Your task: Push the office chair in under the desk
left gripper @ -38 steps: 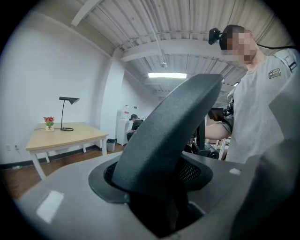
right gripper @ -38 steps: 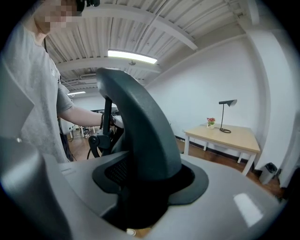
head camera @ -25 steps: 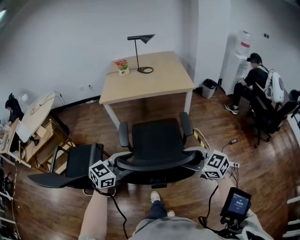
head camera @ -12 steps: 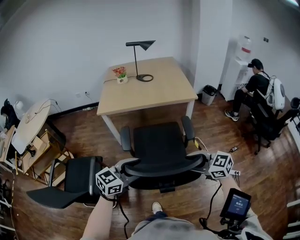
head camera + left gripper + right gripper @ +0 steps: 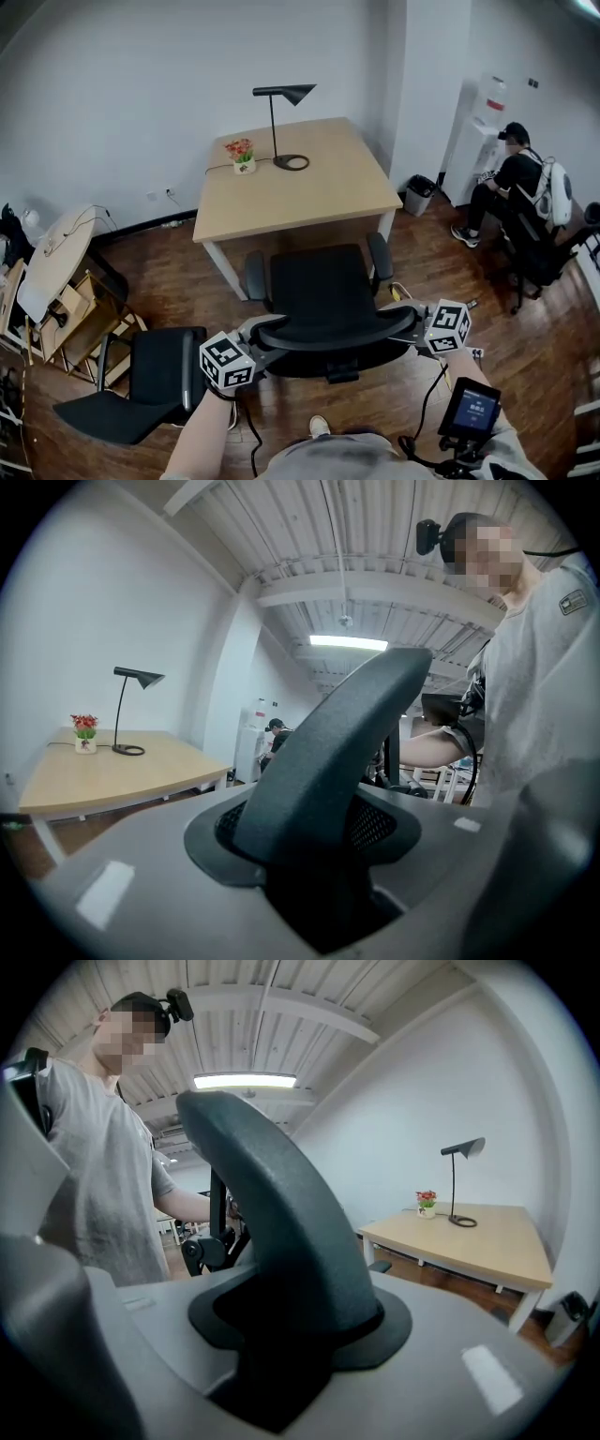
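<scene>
Looked steeply down from head height over a dark wooden floor [image 5: 169,272]. Nearest, showed two forearms reaching forward, each with a gripper. Clamped the left gripper [image 5: 258,345] onto the left end of the backrest [image 5: 337,330] of a black office chair [image 5: 323,281], and the right gripper [image 5: 413,330] onto the right end. Kept both pairs of jaws partly apart, having just been closing, with the thick curved top rim of the backrest between them and pressed from either side. Faced the chair towards a light wooden desk [image 5: 309,197], seat front close up to the desk's near edge and between its white legs, most of the seat out from under the top. Showed a second black chair [image 5: 155,370] near on the left. Carried, at the desk's far side, a thin black lamp [image 5: 281,122] and a small pot of red flowers [image 5: 244,153]. Far off to the right, showed a seated person [image 5: 511,183] in black beside a white water dispenser [image 5: 478,131], and a small dark bin [image 5: 419,192] past the desk's corner.
</scene>
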